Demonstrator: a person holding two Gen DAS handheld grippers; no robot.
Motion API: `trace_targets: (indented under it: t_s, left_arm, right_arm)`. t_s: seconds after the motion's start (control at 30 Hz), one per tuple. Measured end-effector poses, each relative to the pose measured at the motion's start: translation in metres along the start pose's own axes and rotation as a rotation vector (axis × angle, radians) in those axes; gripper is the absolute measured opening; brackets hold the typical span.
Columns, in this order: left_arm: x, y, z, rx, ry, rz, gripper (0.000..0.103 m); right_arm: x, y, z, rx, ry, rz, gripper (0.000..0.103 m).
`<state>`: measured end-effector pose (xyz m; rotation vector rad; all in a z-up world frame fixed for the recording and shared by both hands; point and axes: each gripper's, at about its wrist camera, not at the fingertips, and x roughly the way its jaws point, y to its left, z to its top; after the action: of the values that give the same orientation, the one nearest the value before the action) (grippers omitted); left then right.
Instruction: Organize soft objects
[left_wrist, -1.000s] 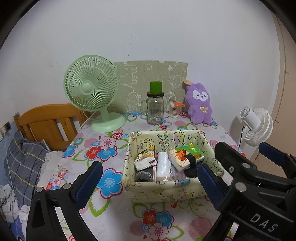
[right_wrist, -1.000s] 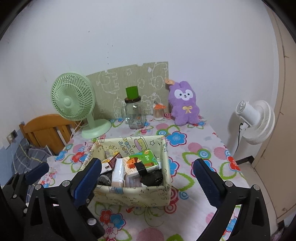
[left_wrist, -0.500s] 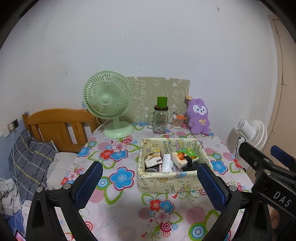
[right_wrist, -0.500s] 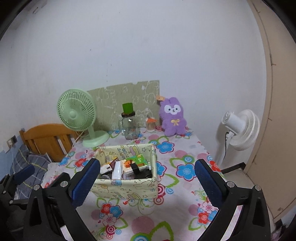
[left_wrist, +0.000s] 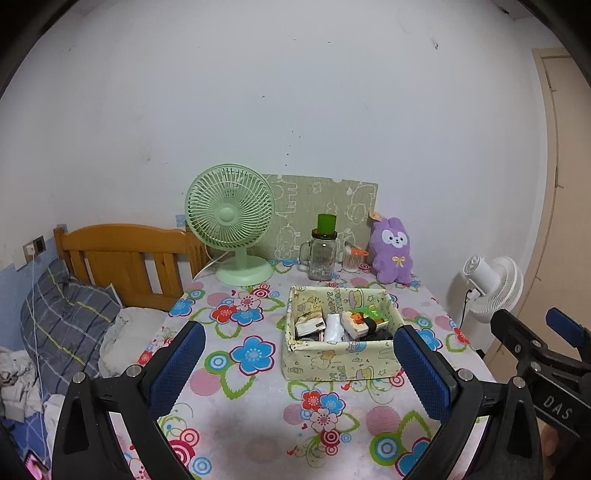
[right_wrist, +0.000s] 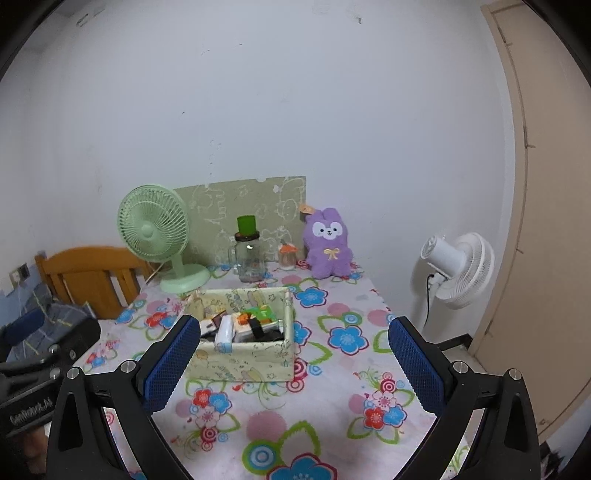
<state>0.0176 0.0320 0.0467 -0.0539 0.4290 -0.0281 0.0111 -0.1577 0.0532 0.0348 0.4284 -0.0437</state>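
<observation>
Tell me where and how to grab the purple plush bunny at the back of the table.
Pinch the purple plush bunny across its soft middle, approaching from the front. It sits upright by the wall, so its back is blocked; a small jar stands close beside it. The right tool, open, looks better placed.

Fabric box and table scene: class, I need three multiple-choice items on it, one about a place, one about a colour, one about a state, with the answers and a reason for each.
1. Where does the purple plush rabbit sit?
A. at the back of the table by the wall
B. inside the fabric box
C. on the bed

2. What colour is the fan standing on the table?
A. white
B. light green
C. blue

3. How is the right gripper?
A. shut on a packet
B. shut on the rabbit
C. open, holding nothing

Answers:
1 A, it stands beside the glass jar, behind the fabric box.
2 B, its grille and base are light green; the white fan stands off the table.
3 C, its blue pads are wide apart with only tablecloth between them.
</observation>
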Motion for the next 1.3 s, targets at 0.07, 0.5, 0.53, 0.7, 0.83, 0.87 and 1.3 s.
trace_targets:
  t_s: [0.07,0.5,0.53,0.7,0.83,0.87,1.3]
  left_arm:
    - [-0.001,0.0,-0.002,0.005,0.001,-0.001,0.103]
    - [-0.012,-0.002,-0.006,0.016,-0.011,0.01,0.103]
    - [-0.012,-0.002,-0.006,0.015,-0.012,0.011,0.103]
    - [-0.015,-0.002,-0.005,0.019,-0.017,0.013,0.103]
    - [-0.018,-0.003,-0.004,0.027,-0.024,0.016,0.103]
    - [-0.019,-0.004,-0.004,0.028,-0.026,0.016,0.103]
    - [-0.018,-0.006,-0.005,0.031,-0.022,0.017,0.103]
  right_arm:
    - [-0.004,0.0,-0.002,0.001,-0.002,0.01,0.103]
    - [-0.014,0.001,-0.003,0.007,-0.024,0.016,0.103]
    - [-0.014,0.001,-0.003,0.006,-0.024,0.017,0.103]
    - [-0.015,0.002,-0.003,0.006,-0.025,0.017,0.103]
    - [-0.016,0.002,-0.003,0.008,-0.029,0.014,0.103]
    - [-0.016,0.001,-0.003,0.008,-0.031,0.015,0.103]
    - [-0.019,-0.004,-0.002,0.016,-0.03,0.004,0.103]
